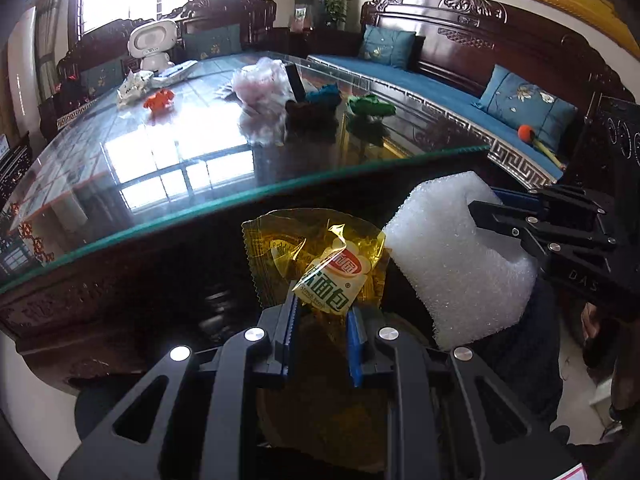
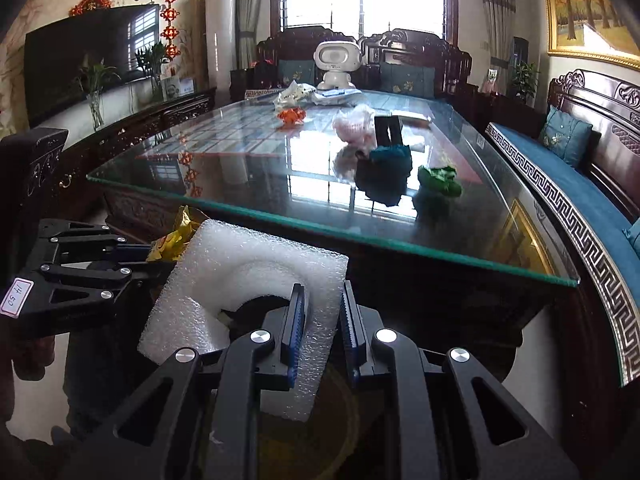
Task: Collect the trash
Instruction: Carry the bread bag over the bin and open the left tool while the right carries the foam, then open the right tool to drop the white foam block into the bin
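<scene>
My left gripper point(image 1: 322, 312) is shut on a yellow bread wrapper point(image 1: 316, 260), held off the near edge of the glass-topped table point(image 1: 168, 184). My right gripper point(image 2: 323, 320) is shut on a white foam piece point(image 2: 256, 276), right beside the left one; the foam also shows in the left wrist view point(image 1: 452, 256), and the wrapper in the right wrist view point(image 2: 176, 236). On the table lie a clear plastic bag point(image 1: 260, 84), an orange scrap point(image 1: 159, 99), a green scrap point(image 1: 370, 105) and a white crumpled wrapper point(image 1: 134, 84).
A white toy robot point(image 2: 336, 60) stands at the table's far end. A black stand point(image 2: 388, 130) and teal cloth point(image 2: 392, 158) sit mid-table. A carved bench with blue cushions point(image 2: 568, 136) runs along the right. A round brownish container point(image 1: 320, 392) lies below the grippers.
</scene>
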Available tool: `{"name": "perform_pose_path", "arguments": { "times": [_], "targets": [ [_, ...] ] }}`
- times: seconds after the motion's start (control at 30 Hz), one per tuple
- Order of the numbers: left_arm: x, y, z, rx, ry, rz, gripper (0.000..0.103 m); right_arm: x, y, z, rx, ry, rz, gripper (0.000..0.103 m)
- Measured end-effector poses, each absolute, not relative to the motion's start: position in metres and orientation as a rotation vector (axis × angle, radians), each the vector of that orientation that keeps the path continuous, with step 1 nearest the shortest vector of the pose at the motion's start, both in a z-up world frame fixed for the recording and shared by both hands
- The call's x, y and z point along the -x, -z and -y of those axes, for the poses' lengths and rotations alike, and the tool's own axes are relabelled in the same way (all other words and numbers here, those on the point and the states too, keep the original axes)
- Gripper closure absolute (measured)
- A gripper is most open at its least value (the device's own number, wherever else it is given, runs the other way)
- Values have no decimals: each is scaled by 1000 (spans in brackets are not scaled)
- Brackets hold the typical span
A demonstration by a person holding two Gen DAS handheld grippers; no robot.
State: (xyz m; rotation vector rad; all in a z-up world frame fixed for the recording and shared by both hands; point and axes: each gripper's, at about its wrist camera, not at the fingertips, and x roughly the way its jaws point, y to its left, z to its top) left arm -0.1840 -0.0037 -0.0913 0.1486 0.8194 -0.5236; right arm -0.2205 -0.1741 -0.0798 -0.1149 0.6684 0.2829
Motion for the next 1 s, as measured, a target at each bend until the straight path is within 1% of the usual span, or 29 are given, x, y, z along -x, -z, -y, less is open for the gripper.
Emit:
{"name": "perform_pose_path", "arguments": {
  "times": [0.23, 0.27, 0.3, 0.37, 0.4, 0.43, 0.63, 1.0],
  "targets": [
    [198, 136, 12, -171, 562, -960, 82, 240, 120, 174, 111, -274, -764, 85],
    [197, 141, 12, -176, 563, -981, 77, 242, 125, 174, 117, -274, -771, 85],
    [198, 147, 14, -185, 562, -1007, 72, 242, 129, 173, 126, -271, -779, 85],
    [200, 156, 13, -185, 550, -1033, 31, 243, 136, 172, 126, -273, -799, 85],
    [200, 160, 14, -192, 548, -1048, 23, 245, 140, 174, 125, -273, -806, 85],
    [201, 164, 14, -201, 542, -1052, 19, 244, 143, 174, 125, -274, -814, 85],
    [199, 178, 14, -227, 539, -1086, 19, 241, 157, 173, 134, -290, -847, 85],
    [186, 171, 11, -206, 511, -1067, 19, 238, 170, 166, 144, -314, -889, 85]
  ]
}}
